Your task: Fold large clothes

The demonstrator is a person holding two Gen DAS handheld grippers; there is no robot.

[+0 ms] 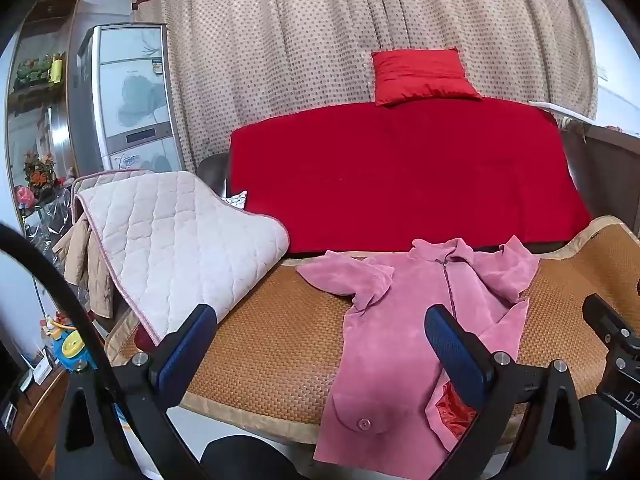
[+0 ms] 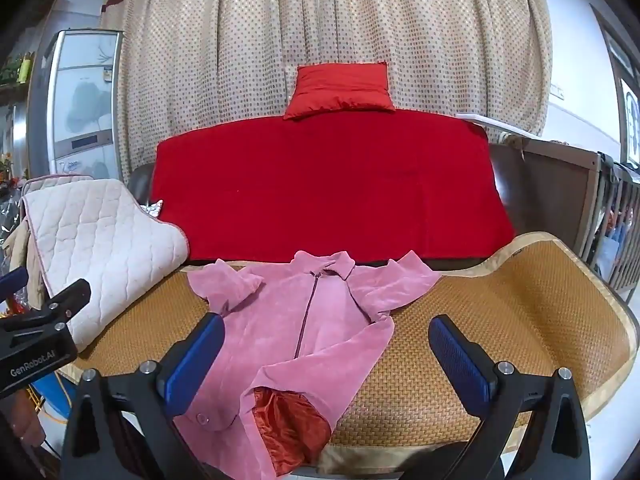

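1. Lying face up on a woven rattan mat [image 2: 500, 312], the pink coat [image 2: 304, 320] is a soft, plush velvet-like garment with a zip running down its front from a folded collar.
2. Both sleeves are bent inward near the shoulders, and the lower hem hangs over the near edge of the mat; one corner is turned back, showing a shiny orange-red satin lining [image 2: 288, 416].
3. A rounded pocket flap with a pink button [image 1: 363, 424] sits low on the coat.
4. The mat has a fine basket-weave texture and a tan fabric border, with a wavy far edge.
5. A quilted off-white pad [image 1: 176, 248] with diamond stitching and pink piping is draped in a curve at the left, its lower end resting on the mat — near the coat's sleeve but apart from it.
6. Behind the mat lies a flat red blanket [image 1: 400, 176], with a glossy red cushion [image 1: 420, 76] propped against a dotted beige curtain [image 2: 320, 20].
7. The left tongs [image 1: 320, 352] hover above the near edge of the mat, spread wide and grasping nothing — one blue textured pad is over bare mat, the other over the coat's body.
8. The right tongs [image 2: 326, 360] likewise stand released and level, straddling the coat's lower right side without touching it.
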